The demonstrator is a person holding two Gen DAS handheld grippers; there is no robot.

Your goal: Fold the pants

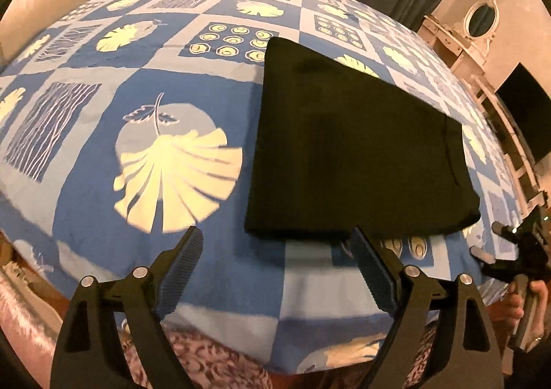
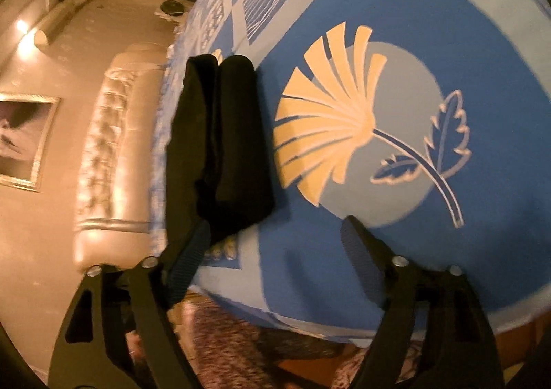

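Black fabric pants, folded into a flat rectangular bundle, lie on the blue-and-white patterned bedspread of the bed, near its front edge. Left tongs are released, jaws spread wide, empty, just short of the bundle's near edge. Right tongs are likewise released and empty; in the right wrist view the pants show edge-on, layers stacked, just beyond one finger. A padded cream headboard stands at the bed's far edge

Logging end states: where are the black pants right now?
The black pants lie folded on the blue patterned bedspread, right of the big cream fan-leaf print, just ahead of the open left gripper.
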